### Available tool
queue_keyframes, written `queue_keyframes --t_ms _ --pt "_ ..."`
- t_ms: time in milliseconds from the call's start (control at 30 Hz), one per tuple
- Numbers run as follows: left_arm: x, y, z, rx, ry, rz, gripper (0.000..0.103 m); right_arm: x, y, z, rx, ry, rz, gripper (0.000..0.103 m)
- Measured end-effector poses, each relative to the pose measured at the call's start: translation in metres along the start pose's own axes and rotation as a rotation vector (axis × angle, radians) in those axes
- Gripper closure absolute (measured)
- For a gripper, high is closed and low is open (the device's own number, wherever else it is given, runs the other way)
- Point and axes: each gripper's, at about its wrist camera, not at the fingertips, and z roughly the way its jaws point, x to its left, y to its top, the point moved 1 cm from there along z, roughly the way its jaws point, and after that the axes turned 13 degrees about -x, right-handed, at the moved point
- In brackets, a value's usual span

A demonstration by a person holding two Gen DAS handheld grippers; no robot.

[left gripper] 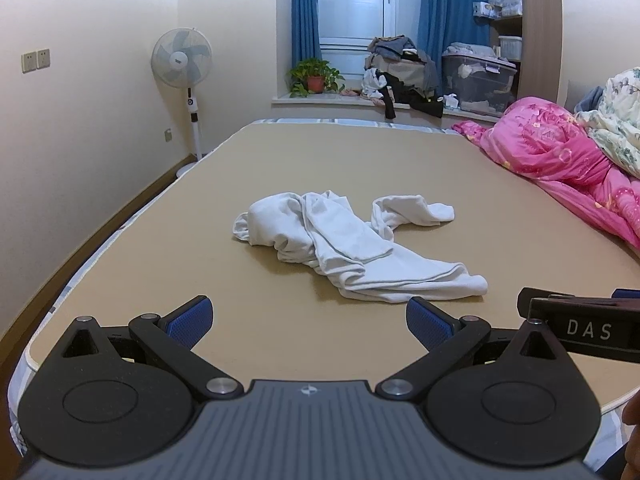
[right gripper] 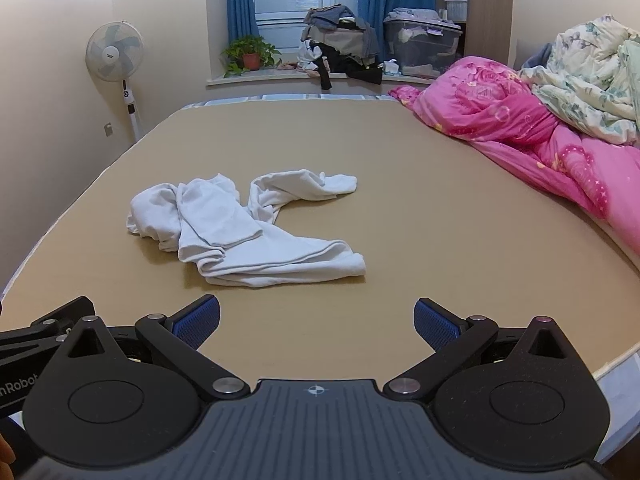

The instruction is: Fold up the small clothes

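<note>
At the far left, a white pedestal fan is seen standing by the wall, beside the tan bed surface. The left gripper is held low over the near edge of the bed, its blue-padded fingers spread wide apart with nothing between them. Ahead of it, a crumpled white garment is spread on the middle of the bed, apart from both tools; one twisted part is trailed toward the right, another toward the near edge. On the window sill behind, a potted plant is placed, with a heap of dark clothes and a clear storage bin further right. The right gripper is held beside the left one, its fingers likewise parted and empty, the garment lying ahead and to its left. At the right, a pink quilt is piled on the bed, with a pale floral quilt laid on it.
</note>
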Motion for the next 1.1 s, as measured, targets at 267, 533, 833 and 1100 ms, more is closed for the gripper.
queue_keyframes --t_ms 267,533,833,1100 --pt "-0.001 0.001 -0.002 0.003 0.0 0.0 0.0 0.002 0.004 0.001 -0.003 -0.004 0.001 0.001" --pt "0.0 0.003 -0.005 0.005 0.001 0.0 0.0 0.003 0.008 -0.005 -0.014 -0.007 0.0 0.001" --pt "0.0 0.008 -0.007 0.009 0.007 0.004 0.0 0.004 0.01 -0.009 -0.026 -0.018 0.004 0.001" --pt "-0.001 0.01 -0.006 0.017 0.01 0.011 0.0 0.006 0.009 -0.009 -0.03 -0.015 0.003 0.001"
